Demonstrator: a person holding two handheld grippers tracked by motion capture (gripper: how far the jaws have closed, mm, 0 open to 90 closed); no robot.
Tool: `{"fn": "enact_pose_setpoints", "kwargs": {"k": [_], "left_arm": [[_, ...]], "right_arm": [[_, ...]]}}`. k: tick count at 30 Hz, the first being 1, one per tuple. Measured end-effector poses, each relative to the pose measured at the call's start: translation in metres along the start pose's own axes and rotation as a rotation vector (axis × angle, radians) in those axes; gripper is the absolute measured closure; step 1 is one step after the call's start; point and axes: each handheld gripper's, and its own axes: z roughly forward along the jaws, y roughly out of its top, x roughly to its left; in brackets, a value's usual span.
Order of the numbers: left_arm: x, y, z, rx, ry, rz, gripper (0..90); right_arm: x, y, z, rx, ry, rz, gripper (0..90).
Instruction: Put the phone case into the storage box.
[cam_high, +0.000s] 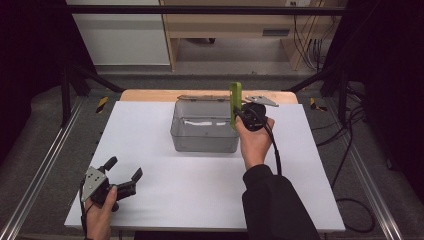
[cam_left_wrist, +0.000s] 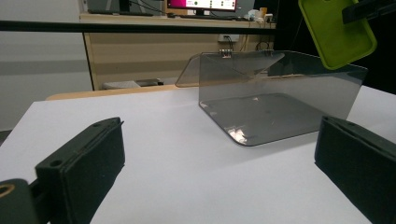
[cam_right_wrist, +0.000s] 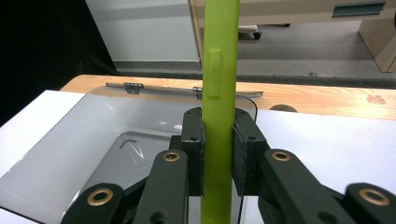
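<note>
While the left tool (cam_high: 121, 167) rests released at the counter's (cam_high: 165, 195) near left corner, the grey bin (cam_high: 204, 134) stands mid-counter. Over the bin's right wall, the right tool (cam_high: 240, 111) grasps an upright green case (cam_high: 235, 102).

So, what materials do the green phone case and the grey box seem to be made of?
The green phone case looks like soft matte silicone or rubber: no glare, rounded edges, a moulded side button. The grey box looks like hard, smoke-tinted clear plastic: the table shows through its walls, and its glossy floor carries bright reflections. Its hinged lid looks the same.
</note>
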Motion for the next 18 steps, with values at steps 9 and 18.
{"fn": "enact_pose_setpoints", "kwargs": {"k": [9,18], "left_arm": [[-0.0006,-0.0001,0.0004,0.0,-0.004,-0.001,1.6],[-0.0008,-0.0001,0.0005,0.003,-0.005,0.004,1.6]], "right_arm": [[0.0002,-0.0027,0.0032,0.022,-0.011,-0.011,77.3],[-0.0002,-0.0057,0.0064,0.038,-0.013,-0.008,77.3]]}}
